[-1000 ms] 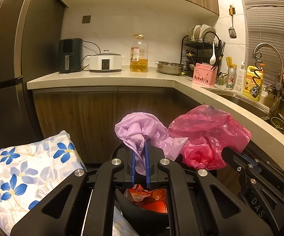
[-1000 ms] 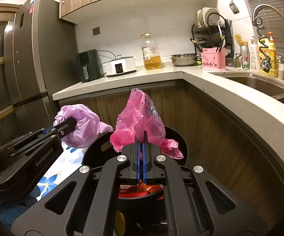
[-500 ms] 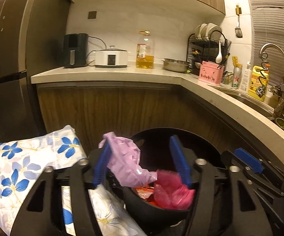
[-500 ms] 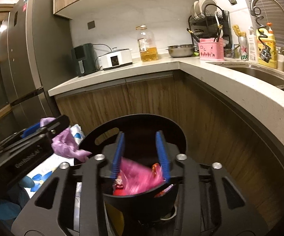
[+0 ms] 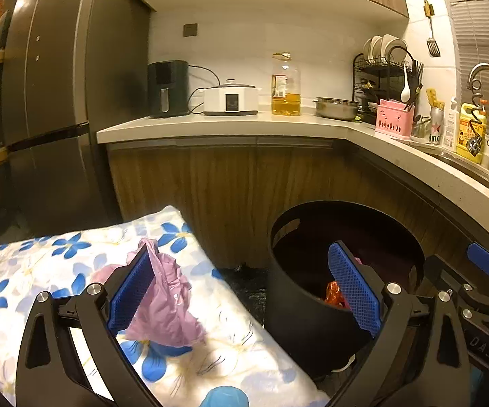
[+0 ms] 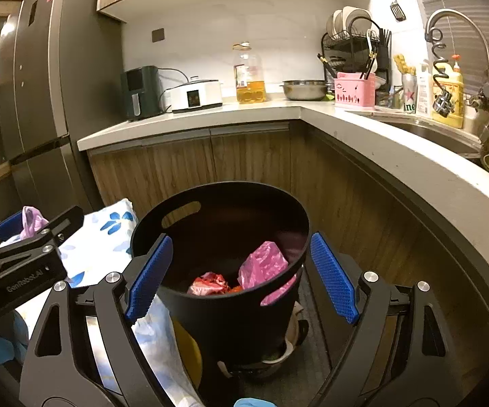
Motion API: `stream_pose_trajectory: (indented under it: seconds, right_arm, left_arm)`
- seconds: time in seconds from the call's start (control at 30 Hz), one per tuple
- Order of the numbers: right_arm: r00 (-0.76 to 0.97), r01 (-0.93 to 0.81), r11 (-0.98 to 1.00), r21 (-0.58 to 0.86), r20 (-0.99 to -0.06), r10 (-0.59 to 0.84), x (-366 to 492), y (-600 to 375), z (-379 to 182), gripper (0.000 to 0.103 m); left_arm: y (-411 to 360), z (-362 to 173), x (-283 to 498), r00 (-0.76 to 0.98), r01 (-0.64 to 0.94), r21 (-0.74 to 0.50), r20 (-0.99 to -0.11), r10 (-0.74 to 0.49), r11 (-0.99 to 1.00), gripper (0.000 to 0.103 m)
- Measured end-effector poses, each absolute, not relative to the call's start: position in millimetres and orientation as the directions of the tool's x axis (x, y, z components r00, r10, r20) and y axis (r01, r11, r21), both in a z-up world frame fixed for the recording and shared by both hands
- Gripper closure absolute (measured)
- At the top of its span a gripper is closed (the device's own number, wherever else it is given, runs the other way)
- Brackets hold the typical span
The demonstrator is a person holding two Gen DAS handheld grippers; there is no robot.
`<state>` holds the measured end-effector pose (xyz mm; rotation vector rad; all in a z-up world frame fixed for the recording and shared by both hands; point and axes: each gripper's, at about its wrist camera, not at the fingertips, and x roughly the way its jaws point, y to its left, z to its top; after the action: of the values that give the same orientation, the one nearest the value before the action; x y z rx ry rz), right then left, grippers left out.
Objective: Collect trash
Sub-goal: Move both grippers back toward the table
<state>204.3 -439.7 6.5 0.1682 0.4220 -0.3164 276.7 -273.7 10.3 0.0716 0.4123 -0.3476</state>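
The left gripper (image 5: 244, 291) is seen with its fingers wide apart and opening; a crumpled lilac bag (image 5: 163, 302) clings to the left pad (image 5: 131, 291) and hangs over a flower-printed cushion (image 5: 41, 264), outside the black bin (image 5: 298, 305). The right gripper (image 6: 241, 278) is held at the bin (image 6: 224, 308), its fingers likewise spread and opening, nothing being pressed between them. Inside the bin a pink bag (image 6: 261, 264) and a red wrapper (image 6: 210, 283) are seen lying. The bin is set on the floor beside the wooden cabinets under the bench (image 6: 397, 156).
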Motion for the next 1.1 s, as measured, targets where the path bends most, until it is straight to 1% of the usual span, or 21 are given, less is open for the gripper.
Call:
stream_pose_trajectory:
  seconds: [0.3, 0.77, 0.9, 1.1]
  right_arm:
    - [0.863, 0.332, 0.941, 0.064, -0.423, -0.276, 179.6, -411.9, 9.7, 0.015]
    - [0.861, 0.324, 0.946, 0.03, -0.422, -0.282, 130.7, -363.8, 13.9, 0.014]
    - [0.865, 0.323, 0.946, 0.021, -0.413, -0.286, 109.0, -345.4, 16.3, 0.014]
    - [0.86, 0.324, 0.946, 0.007, -0.42, -0.291, 81.1, -321.8, 16.0, 0.012]
  left_arm:
    - [-246.6, 9.9, 239.7, 0.851, 0.359, -0.017, -0.404, -0.335, 0.933, 0.006]
    - [-183.8, 6.4, 182.9, 0.878, 0.291, 0.0, -0.398, -0.267, 0.957, 0.006]
    - [-168.5, 8.2, 166.1, 0.874, 0.294, -0.021, -0.4, -0.277, 0.956, 0.006]
    - [-154.2, 8.1, 144.4, 0.876, 0.284, -0.022, -0.4, -0.269, 0.958, 0.006]
